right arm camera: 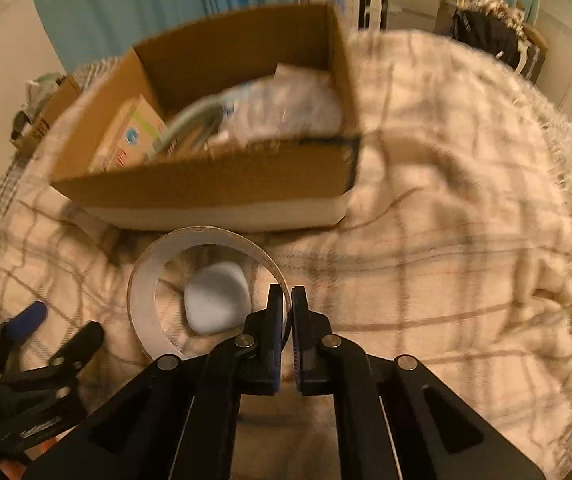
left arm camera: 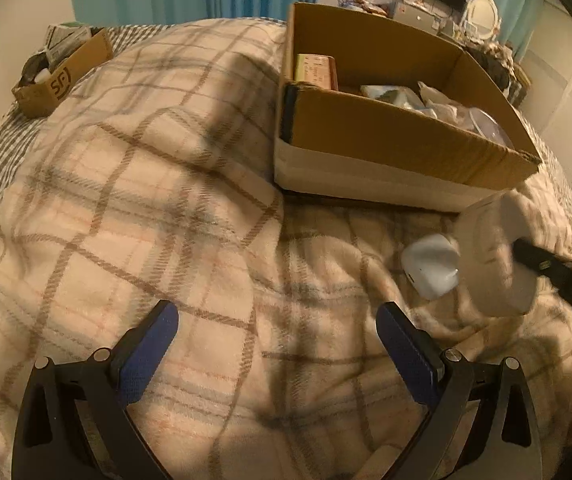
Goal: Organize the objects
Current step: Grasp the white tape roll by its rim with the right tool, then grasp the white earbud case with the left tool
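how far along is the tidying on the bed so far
Done: the big cardboard box already holds packets and small boxes. In hand: the right hand-held gripper is shut on the tape roll, just short of the box. Left: the white case lies on the blanket; the left hand-held gripper is open.

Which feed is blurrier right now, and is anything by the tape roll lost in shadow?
Right wrist view: motion blur smears the cardboard box and its contents; the right claw, shut on the tape roll, stays sharp. Left wrist view: mostly crisp, only the roll and the white case are soft; a broad shadow crosses the plaid blanket. Both bend straight edges, in dim, warm light.
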Demonstrator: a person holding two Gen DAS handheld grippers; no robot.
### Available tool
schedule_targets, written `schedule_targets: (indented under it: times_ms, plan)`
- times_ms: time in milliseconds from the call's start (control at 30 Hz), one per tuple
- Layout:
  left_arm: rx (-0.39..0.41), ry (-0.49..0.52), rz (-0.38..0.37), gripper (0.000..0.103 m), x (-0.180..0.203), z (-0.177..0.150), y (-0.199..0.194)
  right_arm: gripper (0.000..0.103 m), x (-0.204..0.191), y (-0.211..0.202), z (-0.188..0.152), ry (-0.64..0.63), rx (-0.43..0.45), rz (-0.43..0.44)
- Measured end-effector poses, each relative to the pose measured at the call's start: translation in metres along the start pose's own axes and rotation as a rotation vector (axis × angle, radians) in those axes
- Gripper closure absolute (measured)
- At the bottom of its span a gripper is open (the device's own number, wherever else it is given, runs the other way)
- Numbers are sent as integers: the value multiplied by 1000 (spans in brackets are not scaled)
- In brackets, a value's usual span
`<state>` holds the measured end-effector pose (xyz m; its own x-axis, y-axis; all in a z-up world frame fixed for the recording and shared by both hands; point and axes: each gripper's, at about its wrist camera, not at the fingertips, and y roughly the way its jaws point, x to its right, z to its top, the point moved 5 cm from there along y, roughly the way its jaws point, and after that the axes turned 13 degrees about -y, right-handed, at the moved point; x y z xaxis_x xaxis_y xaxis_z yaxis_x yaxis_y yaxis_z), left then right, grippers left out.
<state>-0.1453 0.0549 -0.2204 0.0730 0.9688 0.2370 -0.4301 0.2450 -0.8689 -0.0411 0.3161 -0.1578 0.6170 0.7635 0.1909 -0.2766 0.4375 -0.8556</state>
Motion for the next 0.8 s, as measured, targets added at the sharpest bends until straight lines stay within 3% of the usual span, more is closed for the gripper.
schedule_targets:
  times_ms: [133, 300, 533, 733, 800]
  plan:
    - [-20, 72, 15, 1, 20, 1, -1, 99, 21, -22, -8, 9, 8, -72]
    - [-47, 129, -52, 1, 60, 6, 4, 99, 51, -25, -12, 46, -5, -137]
    - [-113, 189, -97, 4, 99, 2, 36, 99, 72, -2, -17, 95, -45, -112]
    - [-178, 171, -138, 20, 107, -2, 62, 99, 68, 15, -18, 81, -70, -99]
    - [-194, 173, -173, 39, 109, -3, 64, 99, 67, 17, -18, 82, -75, -97]
